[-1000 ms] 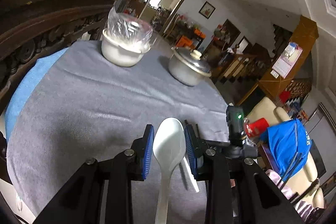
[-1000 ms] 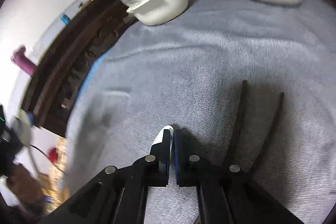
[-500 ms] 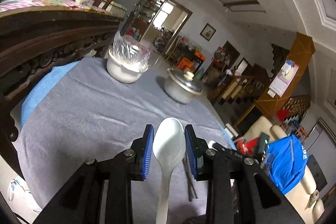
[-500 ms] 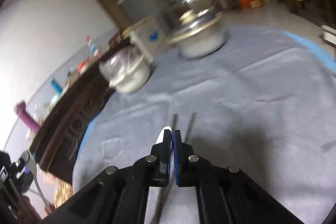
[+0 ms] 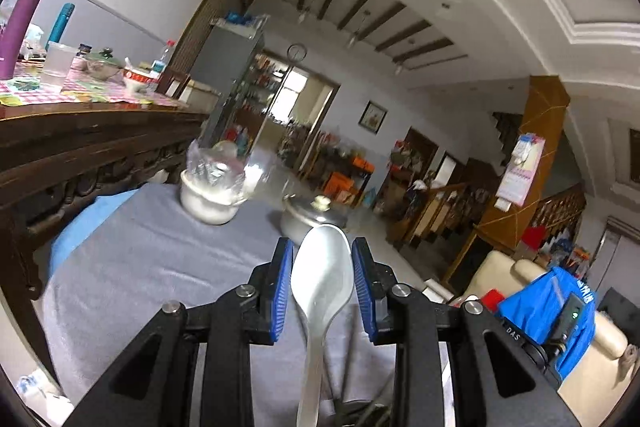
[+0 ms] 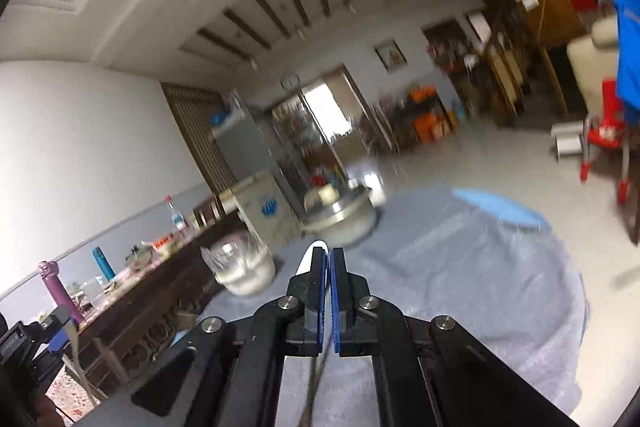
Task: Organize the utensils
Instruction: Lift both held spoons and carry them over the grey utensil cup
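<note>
The left hand-held gripper (image 5: 322, 285) holds a white spoon (image 5: 322, 279) between its blue pads, bowl end up and handle hanging down. A moment ago the spoon sat low over the gray cloth on the counter (image 5: 152, 267). Now it is lifted up, and more of the room shows behind it.

The right hand-held gripper (image 6: 328, 291) is shut tight on the dark chopsticks (image 6: 316, 379), which hang down under its jaws. A second ago that camera looked down at the cloth. Now it looks out across the room, so the chopsticks are up off the cloth too.

The white bowl with a plastic cover (image 5: 210, 195) and the metal pot with a lid (image 5: 314, 217) stay at the far side of the counter.

Both things look picked up. The next job is likely to carry them to where they belong, but no holder for them shows.
</note>
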Demonstrator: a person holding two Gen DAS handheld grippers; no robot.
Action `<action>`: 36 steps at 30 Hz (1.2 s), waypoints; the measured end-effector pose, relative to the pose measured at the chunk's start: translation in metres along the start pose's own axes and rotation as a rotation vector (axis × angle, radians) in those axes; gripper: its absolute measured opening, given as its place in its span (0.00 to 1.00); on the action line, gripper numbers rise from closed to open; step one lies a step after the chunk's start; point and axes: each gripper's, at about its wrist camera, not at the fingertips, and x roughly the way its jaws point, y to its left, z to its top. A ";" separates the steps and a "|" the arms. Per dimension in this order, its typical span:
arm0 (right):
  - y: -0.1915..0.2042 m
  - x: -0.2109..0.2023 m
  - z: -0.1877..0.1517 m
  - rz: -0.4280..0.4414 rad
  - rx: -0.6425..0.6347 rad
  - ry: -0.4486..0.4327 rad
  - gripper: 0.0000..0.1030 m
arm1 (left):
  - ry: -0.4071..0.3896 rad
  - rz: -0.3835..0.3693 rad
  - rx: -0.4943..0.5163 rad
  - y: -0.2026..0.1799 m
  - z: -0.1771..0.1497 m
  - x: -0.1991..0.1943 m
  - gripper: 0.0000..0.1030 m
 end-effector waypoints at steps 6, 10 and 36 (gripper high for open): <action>0.046 -0.036 -0.009 0.000 -0.140 -0.134 0.03 | -0.070 -0.096 -0.005 -0.021 -0.011 -0.010 0.30; 0.070 -0.042 -0.028 0.012 -0.217 -0.146 0.03 | -0.076 -0.141 0.016 -0.032 -0.022 -0.004 0.30; 0.080 -0.034 -0.091 0.008 -0.419 -0.083 0.03 | 0.049 -0.076 0.155 -0.045 -0.095 0.036 0.30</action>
